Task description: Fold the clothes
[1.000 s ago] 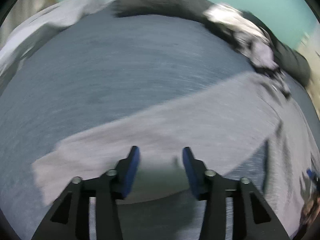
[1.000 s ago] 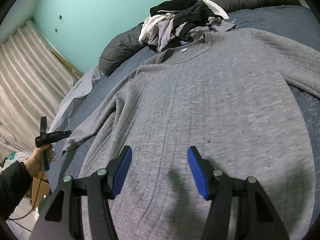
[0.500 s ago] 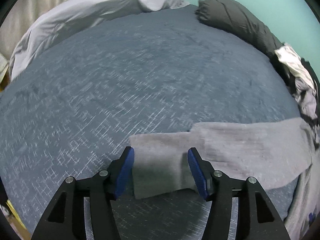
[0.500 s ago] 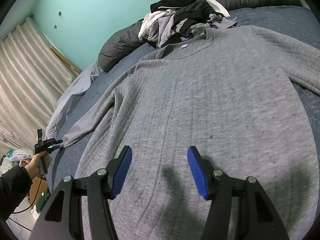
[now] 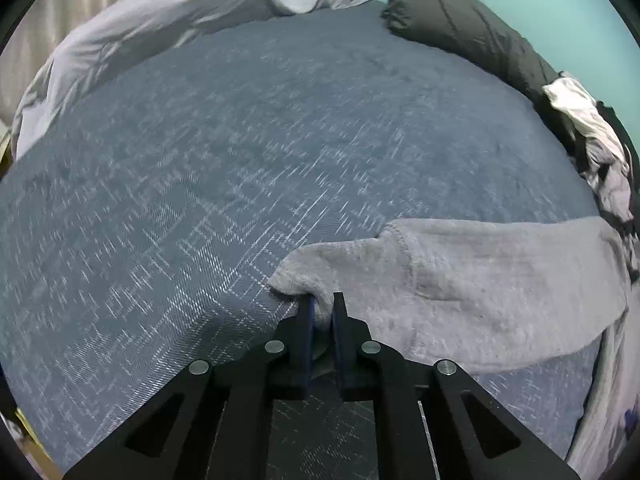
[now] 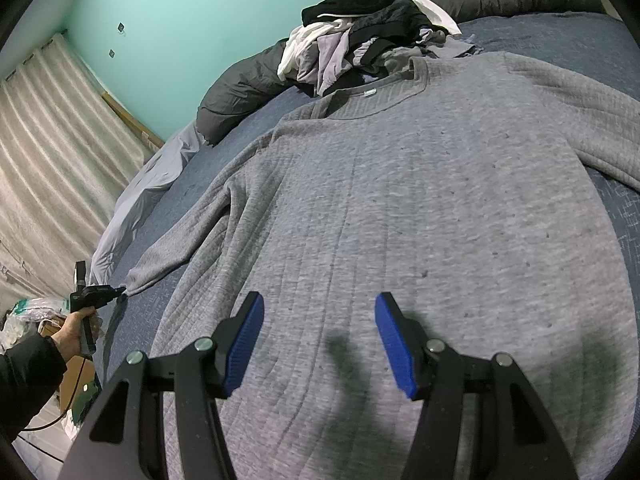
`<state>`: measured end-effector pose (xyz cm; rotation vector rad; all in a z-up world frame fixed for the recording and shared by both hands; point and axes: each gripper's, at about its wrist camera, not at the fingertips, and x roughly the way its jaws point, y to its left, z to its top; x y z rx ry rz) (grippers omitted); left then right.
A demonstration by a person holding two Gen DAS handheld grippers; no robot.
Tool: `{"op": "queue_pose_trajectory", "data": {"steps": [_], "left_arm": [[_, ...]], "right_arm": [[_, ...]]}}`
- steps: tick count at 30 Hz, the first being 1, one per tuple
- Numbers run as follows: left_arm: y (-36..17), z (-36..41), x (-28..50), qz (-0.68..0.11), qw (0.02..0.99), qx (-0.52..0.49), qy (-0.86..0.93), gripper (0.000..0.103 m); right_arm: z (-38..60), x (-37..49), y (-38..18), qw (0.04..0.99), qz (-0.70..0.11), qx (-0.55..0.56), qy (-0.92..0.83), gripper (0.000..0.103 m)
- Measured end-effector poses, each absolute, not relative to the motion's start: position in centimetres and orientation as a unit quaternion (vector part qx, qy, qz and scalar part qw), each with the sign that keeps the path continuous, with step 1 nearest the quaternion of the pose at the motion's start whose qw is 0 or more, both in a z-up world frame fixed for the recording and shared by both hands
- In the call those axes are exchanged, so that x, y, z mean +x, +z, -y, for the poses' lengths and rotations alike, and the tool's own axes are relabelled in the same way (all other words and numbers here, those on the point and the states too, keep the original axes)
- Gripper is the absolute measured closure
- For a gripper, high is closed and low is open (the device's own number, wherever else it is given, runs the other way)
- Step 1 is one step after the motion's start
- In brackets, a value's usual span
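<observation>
The left gripper (image 5: 321, 312) has its jaws pinched on the sleeve cuff (image 5: 316, 276) of the grey sweater (image 6: 400, 220), which lies flat, face up on the bed (image 5: 240, 160). I judge the sleeve should be carried low across the chest, kept taut, while the right gripper (image 6: 320, 340), jaws wide over the hem, pins the body.

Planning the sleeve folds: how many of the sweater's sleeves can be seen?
2. One sleeve stretches left, its cuff pinched in the left tool; the other sleeve runs off the right edge, cuff out of view.

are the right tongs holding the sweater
No, the right tongs hang open above the sweater with nothing between their blue pads.
</observation>
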<state>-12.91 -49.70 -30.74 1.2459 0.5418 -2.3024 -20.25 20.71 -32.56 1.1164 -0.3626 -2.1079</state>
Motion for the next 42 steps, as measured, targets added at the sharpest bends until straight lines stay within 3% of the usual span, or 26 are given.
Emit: {"op": "queue_pose_trajectory", "data": {"steps": [8,20,27,35,42], "left_arm": [[-25.8,50.7,-10.3,-0.193,0.224,0.446,-0.845,0.097],[-30.7,51.3,-10.3,-0.233,0.242,0.492,-0.804,0.096],[-28.8,51.3,-8.6,-0.247,0.286,0.455,-0.806,0.088],[-24.6,45.8,-8.4,-0.223,0.218,0.424,-0.85,0.082],[-23.3,37.3,-13.2,-0.188,0.117,0.411,-0.884,0.073]], "right_arm": [[-20.9,-20.2,-32.3,0.359,0.147,0.429,-0.816,0.044],[-21.0,-20.6,-32.2,0.358,0.145,0.432,-0.815,0.044],[-21.2,-20.8,-32.0,0.355,0.145,0.432,-0.816,0.044],[-24.2,-21.4,-29.5,0.34,0.165,0.42,-0.825,0.044],[-33.7,-23.3,-26.0,0.258,0.094,0.438,-0.856,0.044]]}}
